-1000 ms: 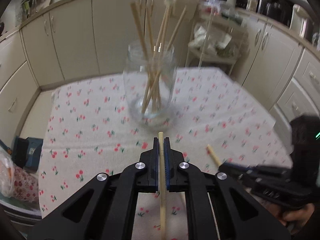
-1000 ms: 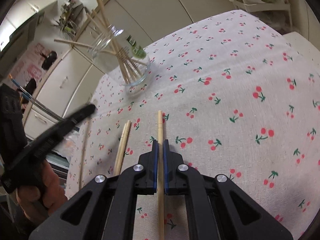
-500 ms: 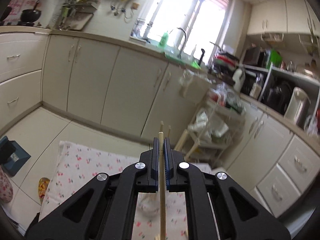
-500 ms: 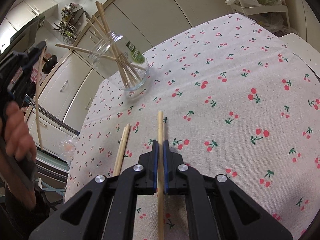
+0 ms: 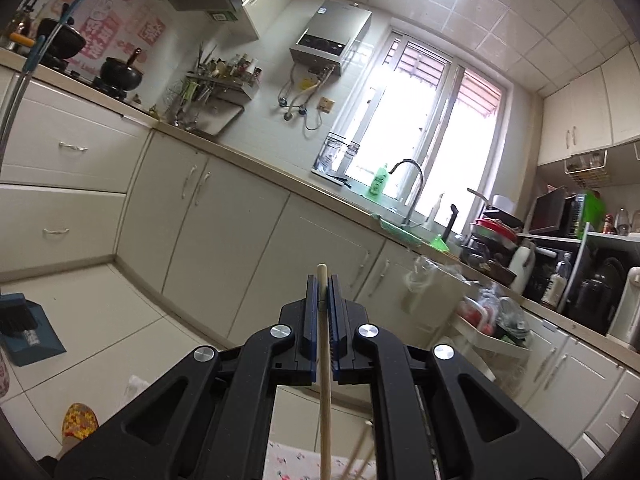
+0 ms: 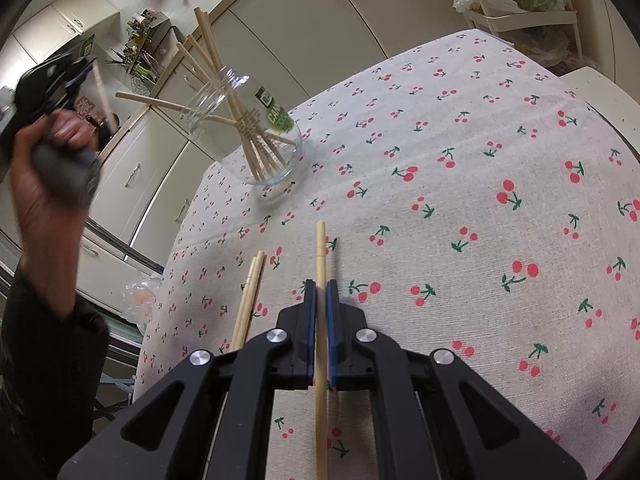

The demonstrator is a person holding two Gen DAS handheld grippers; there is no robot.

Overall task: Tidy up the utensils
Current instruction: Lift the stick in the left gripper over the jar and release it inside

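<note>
We've got a chopstick (image 6: 320, 264) clamped tight in our right gripper (image 6: 320, 292), tilted down over the cherry-print tablecloth (image 6: 460, 184). Just left of it, a pair of chopsticks (image 6: 250, 296) lies flat near the cloth's left edge. Further back along that edge stands the glass jar (image 6: 256, 132), bristling with chopsticks. Up high on the left, our left gripper (image 5: 322, 300) pinches its own chopstick (image 5: 324, 360), pointing level at the kitchen cabinets (image 5: 224, 240) and window (image 5: 424, 140).
</note>
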